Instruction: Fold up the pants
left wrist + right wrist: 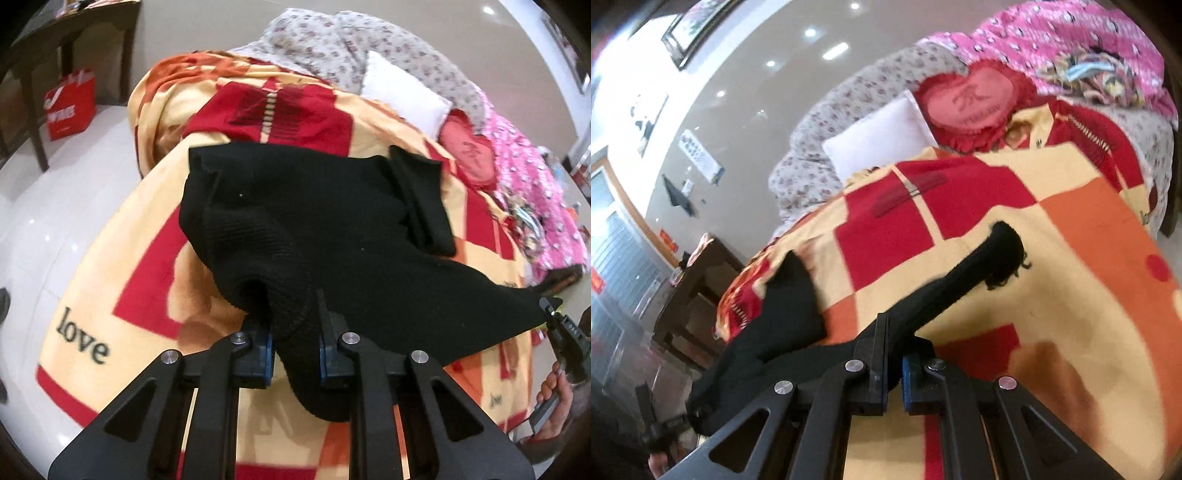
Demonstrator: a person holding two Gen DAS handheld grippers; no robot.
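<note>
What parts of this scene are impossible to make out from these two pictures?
- Left wrist view: the black pants hide the left gripper's pads.
- Same view: the right gripper is cut off by the edge.
- Right wrist view: wall papers are too blurred to read.
- Right wrist view: the person's hand is dark and cropped.

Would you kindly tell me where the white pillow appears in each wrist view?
Left wrist view: white pillow upper right of centre, beyond the black pants.
Right wrist view: white pillow upper centre, just left of the red heart cushion.
Shared landmark: the heart cushion.
</note>
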